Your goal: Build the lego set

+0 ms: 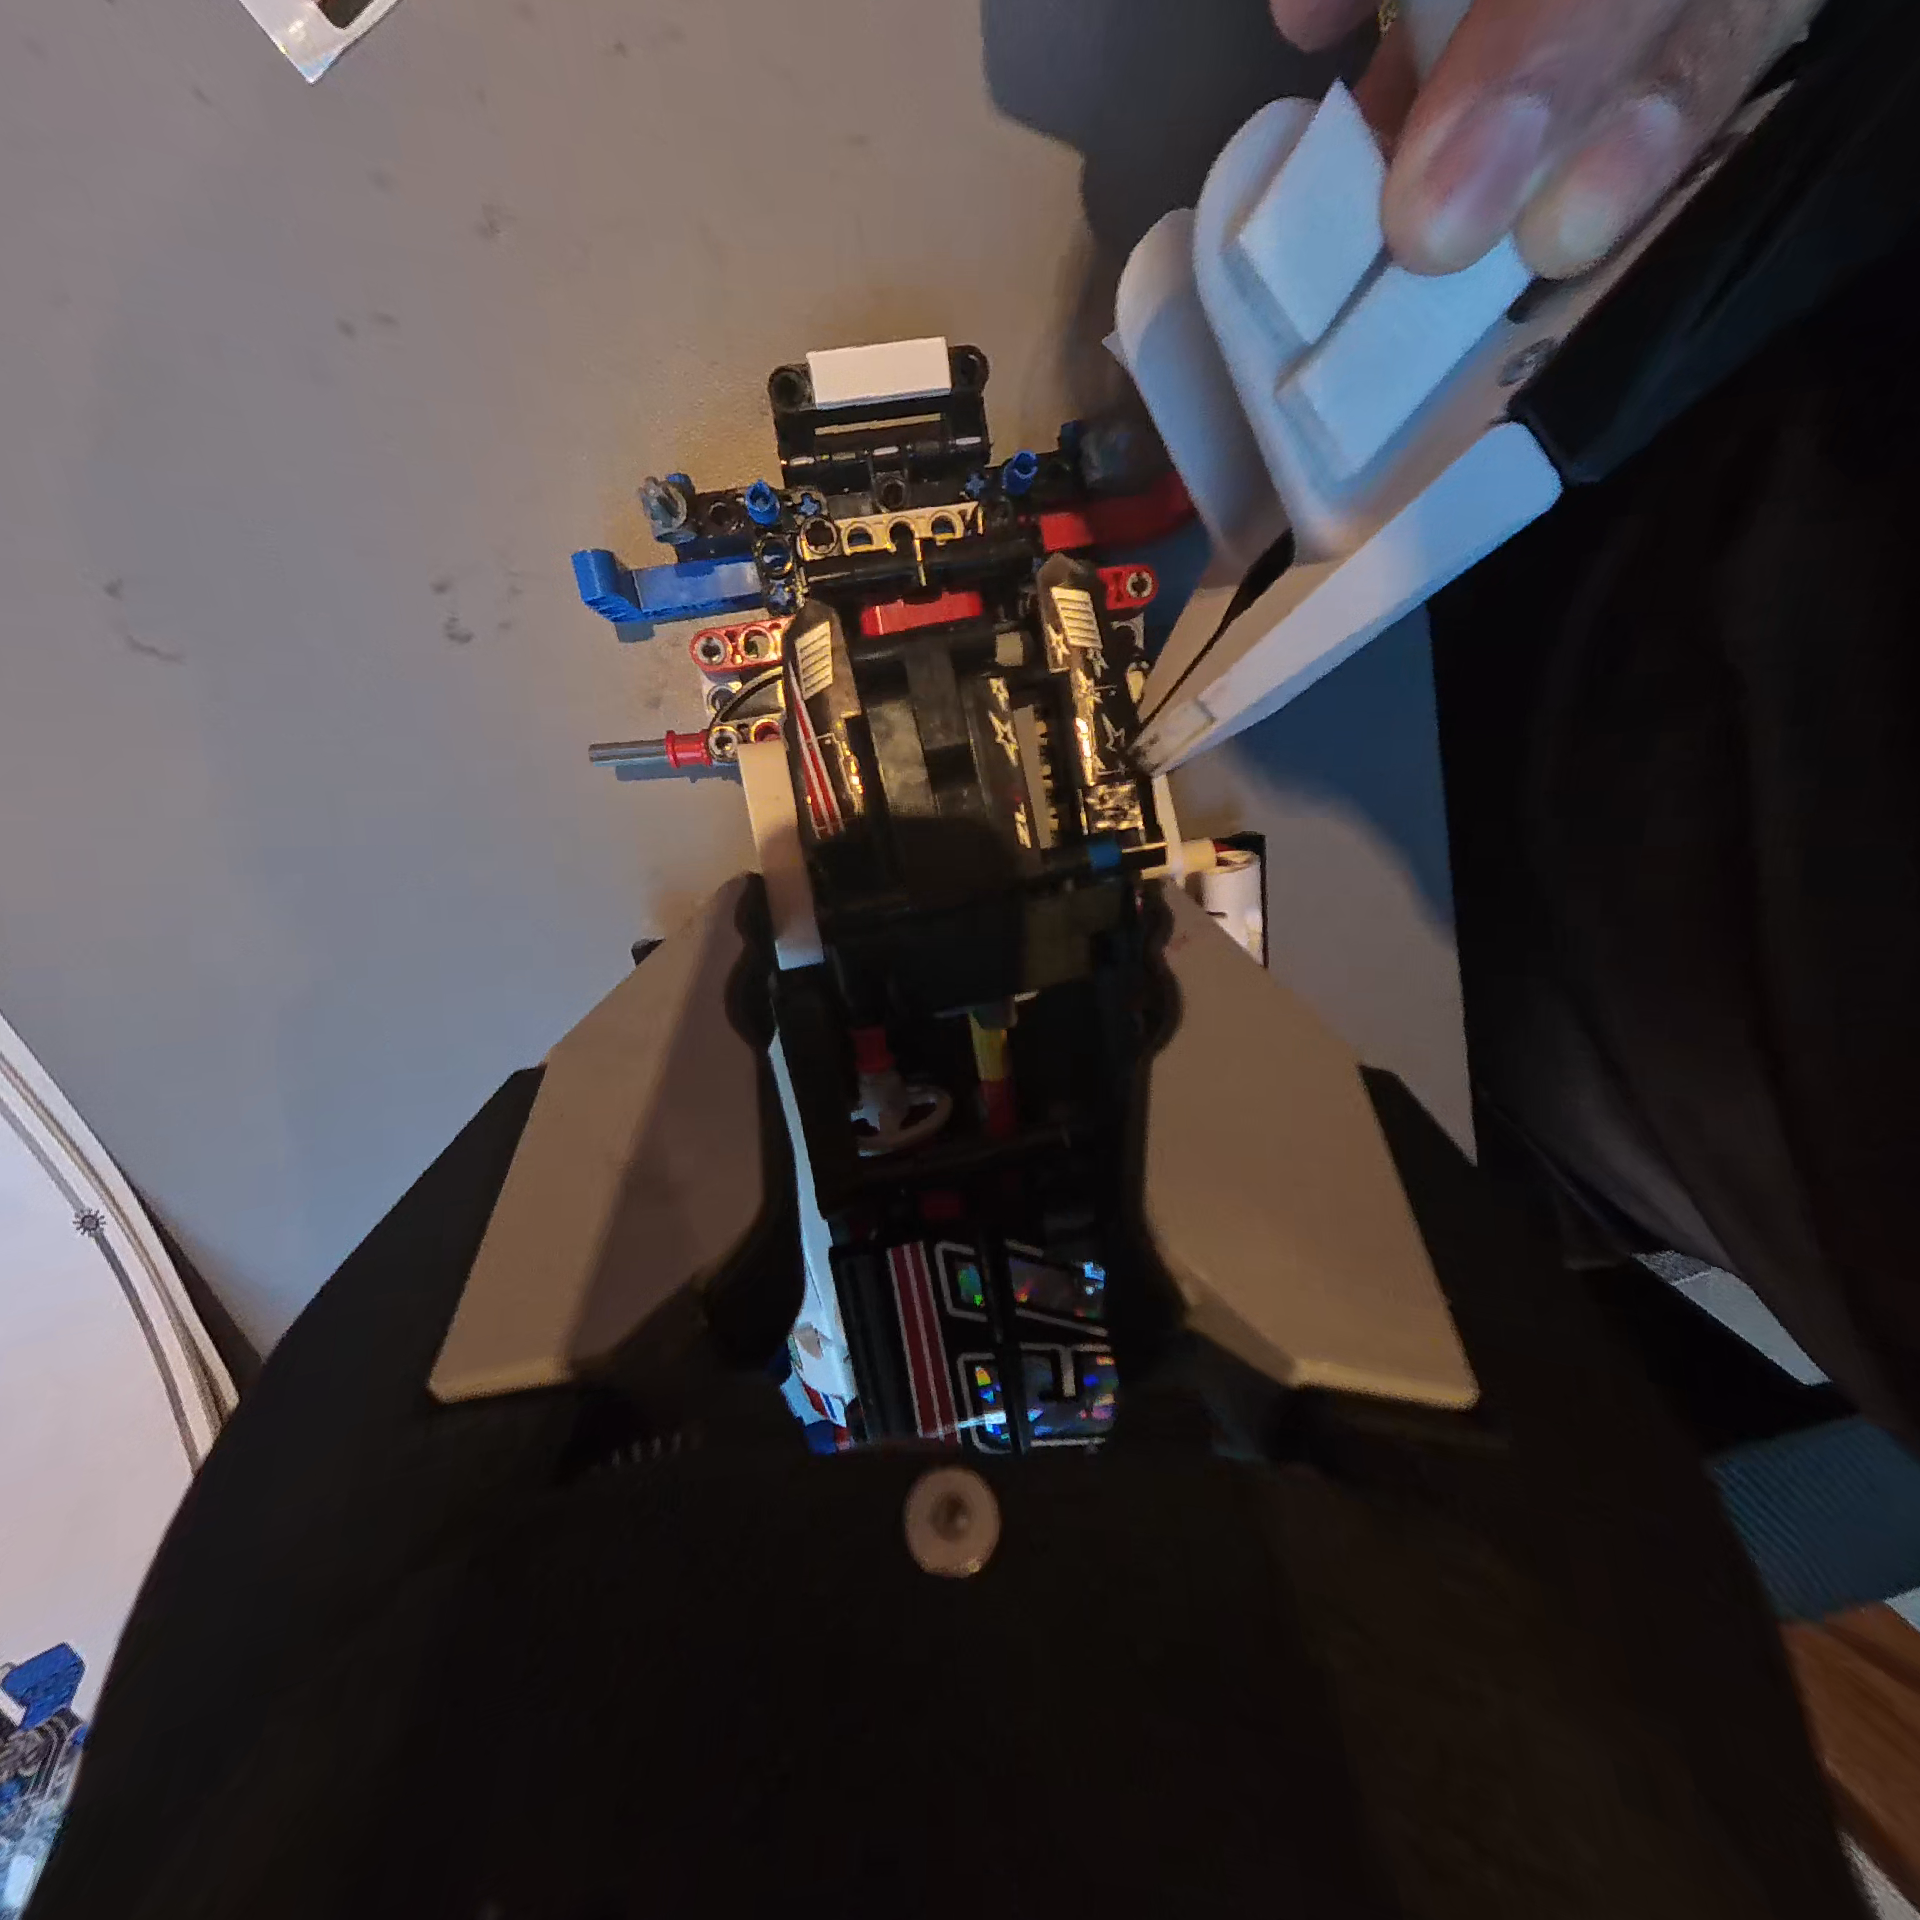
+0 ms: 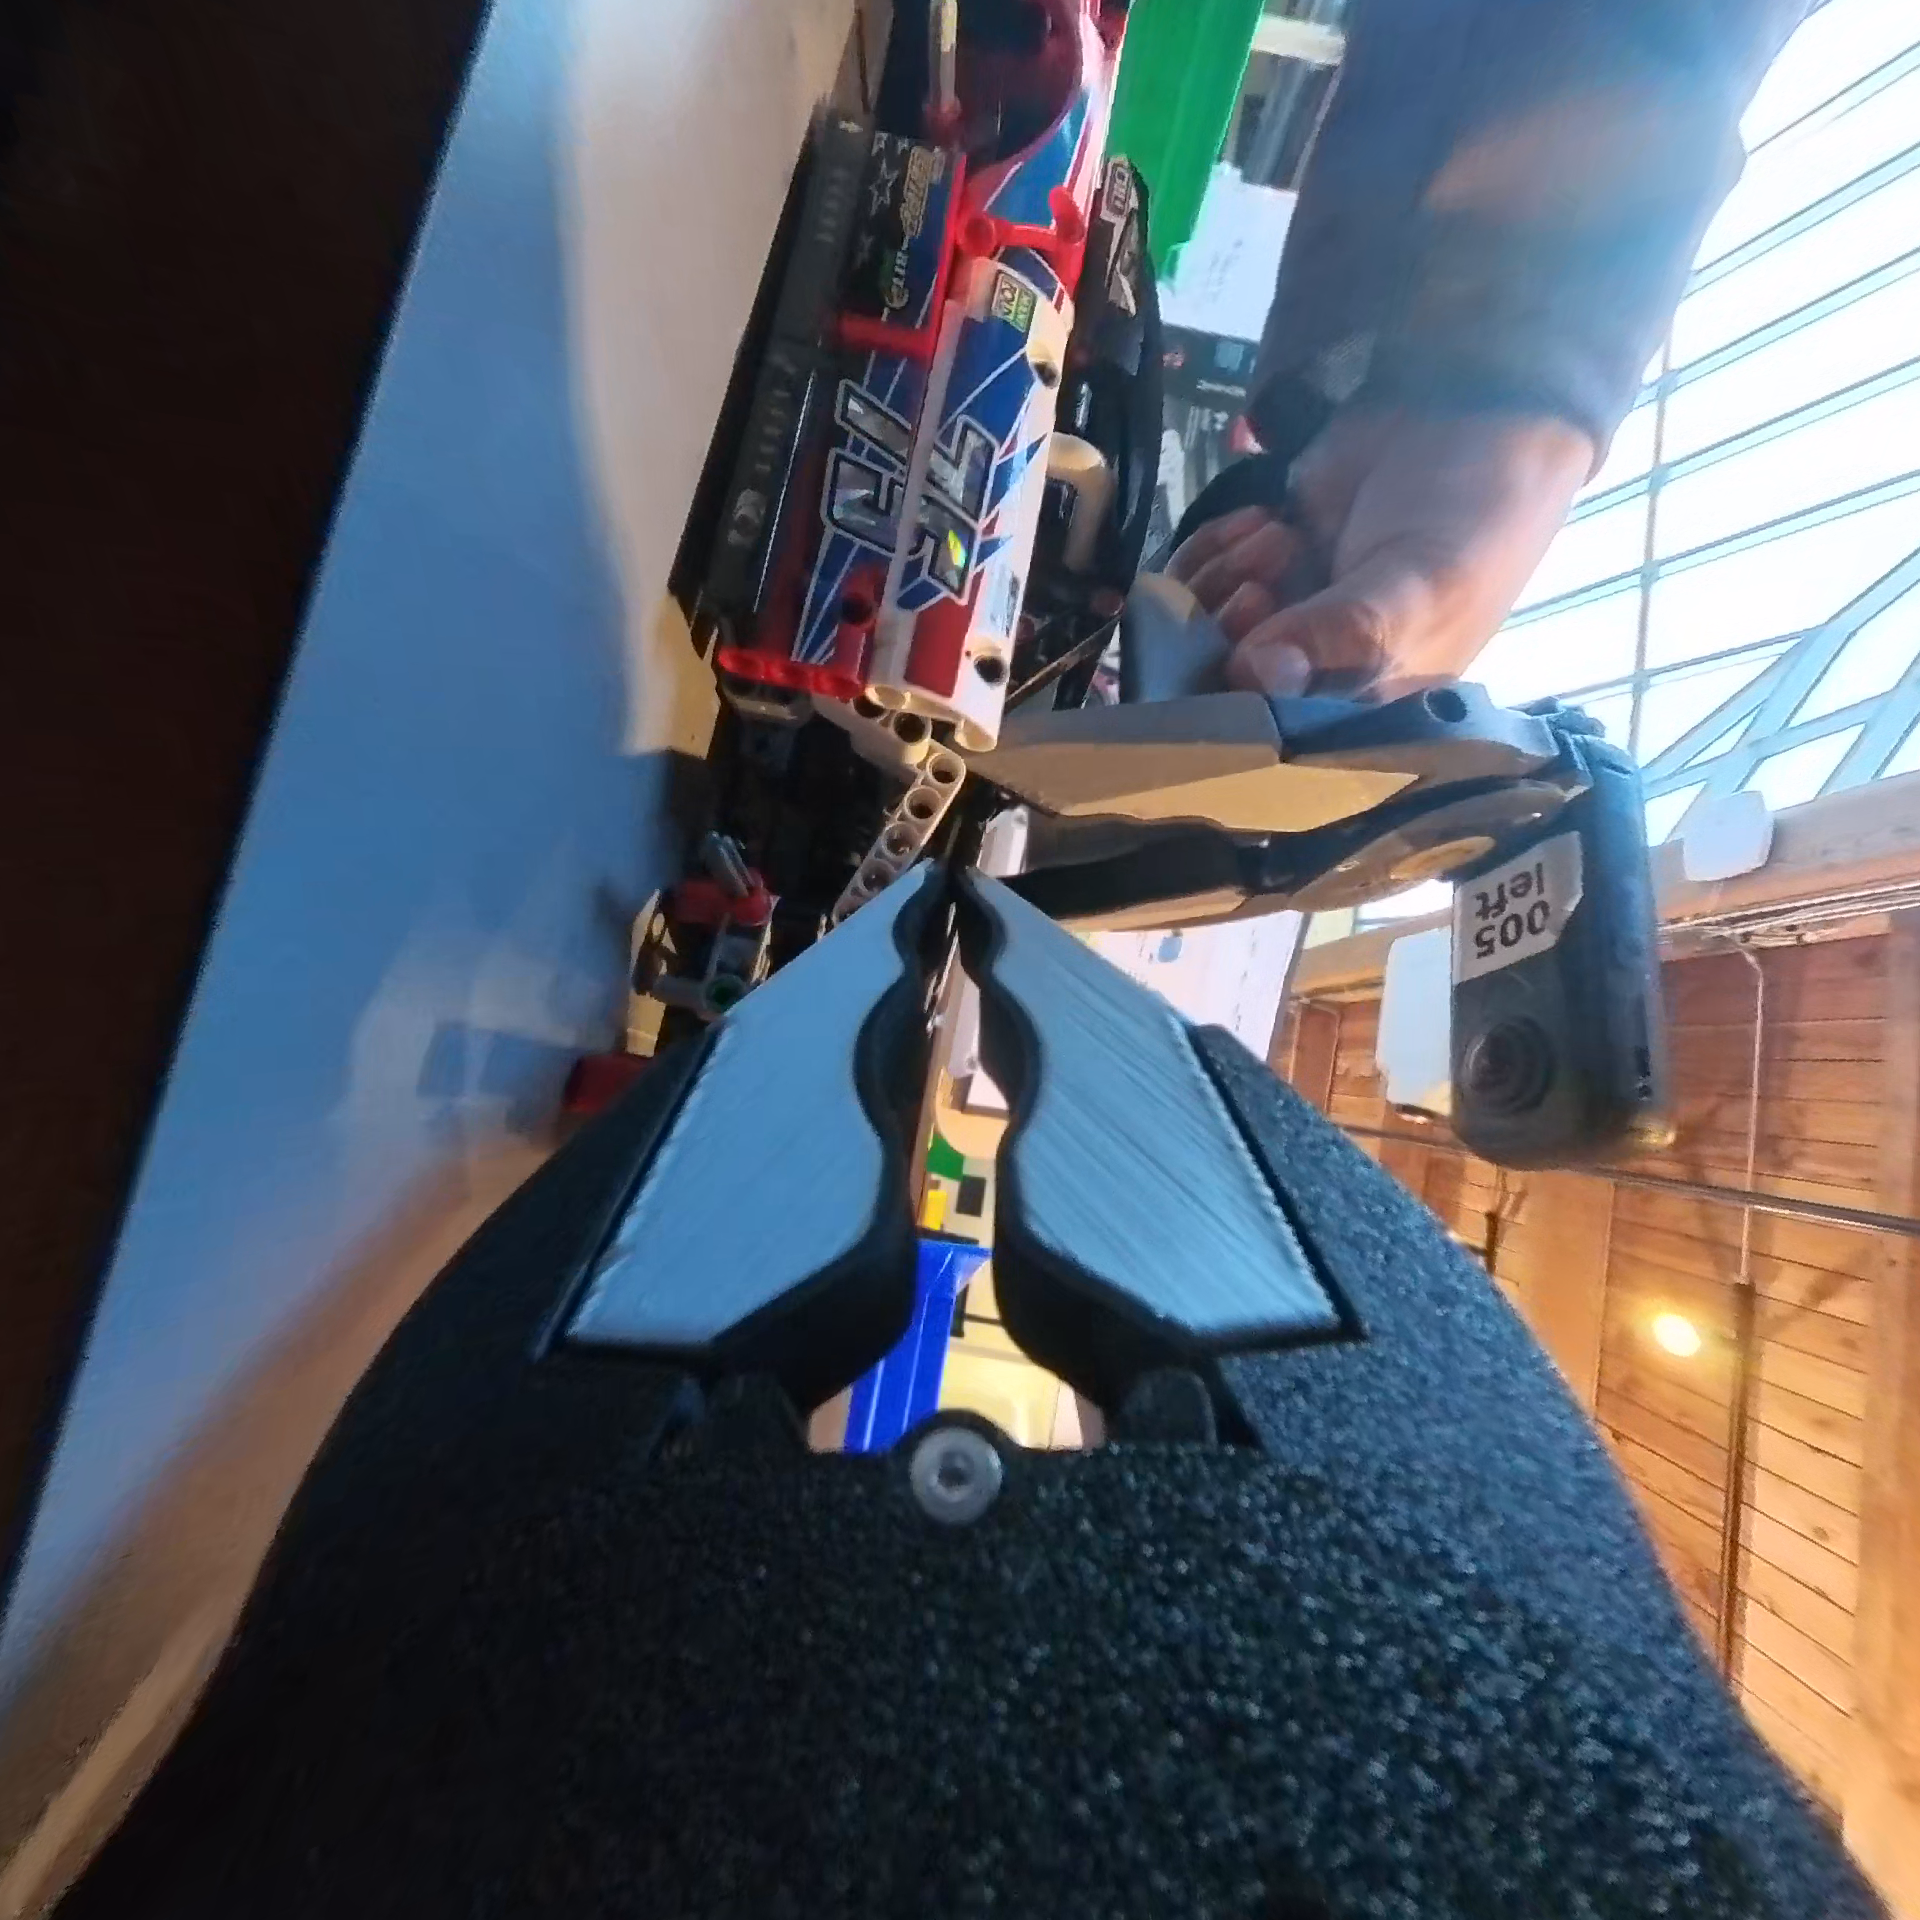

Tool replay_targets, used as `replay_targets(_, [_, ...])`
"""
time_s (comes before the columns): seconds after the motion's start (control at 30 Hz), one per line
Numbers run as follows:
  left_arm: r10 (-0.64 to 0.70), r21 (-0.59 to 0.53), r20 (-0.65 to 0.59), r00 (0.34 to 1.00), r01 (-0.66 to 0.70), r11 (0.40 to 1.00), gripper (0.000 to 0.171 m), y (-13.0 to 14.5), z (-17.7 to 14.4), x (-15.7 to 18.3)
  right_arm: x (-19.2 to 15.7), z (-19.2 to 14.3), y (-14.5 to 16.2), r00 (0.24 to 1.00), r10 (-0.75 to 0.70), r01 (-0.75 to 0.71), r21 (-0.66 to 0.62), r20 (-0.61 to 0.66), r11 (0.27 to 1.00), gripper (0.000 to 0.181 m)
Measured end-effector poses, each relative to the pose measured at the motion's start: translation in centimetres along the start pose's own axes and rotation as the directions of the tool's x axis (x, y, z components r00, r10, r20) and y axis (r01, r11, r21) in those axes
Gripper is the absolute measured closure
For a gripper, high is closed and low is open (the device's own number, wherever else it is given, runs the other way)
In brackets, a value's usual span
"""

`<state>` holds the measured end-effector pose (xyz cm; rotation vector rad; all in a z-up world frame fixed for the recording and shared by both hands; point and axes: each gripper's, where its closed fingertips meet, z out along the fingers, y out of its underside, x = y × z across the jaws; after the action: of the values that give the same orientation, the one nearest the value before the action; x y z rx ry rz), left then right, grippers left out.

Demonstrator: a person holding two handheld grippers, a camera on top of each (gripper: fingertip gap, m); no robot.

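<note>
Two grippers are working on one lego car (image 1: 935, 790), which lies on the pale grey table (image 1: 312, 520). Your left gripper (image 1: 951, 935) is clamped across the car's black body, one tan finger (image 1: 644, 1122) against each flank, with the cockpit, the white steering wheel (image 1: 902, 1117) and the stickered black hood panel (image 1: 987, 1351) sitting between them. Your right gripper (image 1: 1158, 743) comes in from the upper right of the left wrist view; its tips are drawn almost together and touch the starred black side panel (image 1: 1091, 707). Whether a small part is pinched between them cannot be told, since the tips are blurred in both views. In the right wrist view the right gripper (image 2: 948, 883) shows only a thin slit between its fingers, its tips just beside a white perforated beam (image 2: 904, 831) at the car's end. Your hand (image 2: 1361, 561) grips the left tool above its camera (image 2: 1548, 997). A blue beam (image 1: 665, 592) and a grey axle (image 1: 634, 750) project from the car's left side.
</note>
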<state>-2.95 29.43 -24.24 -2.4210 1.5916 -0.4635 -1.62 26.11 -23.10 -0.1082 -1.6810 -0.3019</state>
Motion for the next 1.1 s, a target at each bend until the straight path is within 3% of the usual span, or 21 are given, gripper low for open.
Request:
replay_targets(0.17, [0.012,-0.013,-0.011,1.000,-0.012,1.000,0.102,0.0,0.0,-0.1,-0.1,0.0,0.0,1.000,0.029,-0.029,0.000,0.003,1.000,0.180])
replay_targets(0.3, [-0.011,0.036,-0.105,0.994,0.015,0.999,0.104,-0.1,-0.3,0.0,-0.1,-0.1,-0.1,0.999,-0.040,0.039,-0.001,-0.029,0.999,0.180])
replay_targets(0.37, [-0.036,0.054,-0.148,0.988,0.045,0.998,0.115,-0.2,-1.1,-0.6,0.0,-0.2,-0.1,0.997,-0.059,0.059,-0.006,-0.044,0.998,0.180])
replay_targets(0.47, [0.131,0.134,-0.054,0.990,-0.122,0.983,0.124,-1.6,-3.2,-1.3,0.0,0.0,0.1,0.997,-0.054,0.053,-0.012,-0.050,0.999,0.180])
replay_targets(0.53, [0.285,0.102,0.009,0.959,-0.284,0.953,0.124,-1.6,-3.7,-1.0,0.0,0.1,0.3,0.997,-0.062,0.061,-0.018,-0.053,0.998,0.180])
replay_targets(0.6, [0.348,0.023,0.000,0.937,-0.348,0.937,0.114,-0.8,-3.1,-1.4,0.0,0.0,0.4,0.996,-0.076,0.075,-0.022,-0.056,0.997,0.180])
replay_targets(0.67, [0.279,-0.021,-0.073,0.958,-0.281,0.959,0.104,0.1,-2.2,-2.2,-0.1,0.1,0.4,0.994,-0.089,0.087,-0.029,-0.060,0.996,0.180])
replay_targets(0.77, [0.034,0.064,-0.372,0.928,-0.011,0.998,0.096,-1.3,-2.2,-0.2,-0.2,0.1,0.5,0.991,-0.109,0.106,-0.043,-0.072,0.993,0.180])
replay_targets(0.83, [-0.029,0.040,-0.345,0.938,0.046,0.998,0.101,-1.3,-1.6,-0.7,-0.3,0.0,0.5,0.989,-0.125,0.122,-0.045,-0.081,0.992,0.180])
replay_targets(0.93, [0.001,-0.055,-0.230,0.973,-0.014,0.998,0.093,-0.1,0.0,-0.6,-0.3,0.0,0.7,0.981,-0.159,0.154,-0.052,-0.112,0.987,0.180])
replay_targets(1.0, [-0.006,-0.069,-0.214,0.977,-0.009,0.998,0.082,-0.3,0.4,-0.1,-0.4,0.0,0.8,0.976,-0.181,0.177,-0.046,-0.123,0.983,0.180])
replay_targets(1.1, [-0.011,-0.077,-0.208,0.978,-0.005,0.997,0.082,-0.3,0.4,-0.1,-0.5,0.2,0.8,0.978,-0.172,0.171,-0.021,-0.120,0.985,0.180])
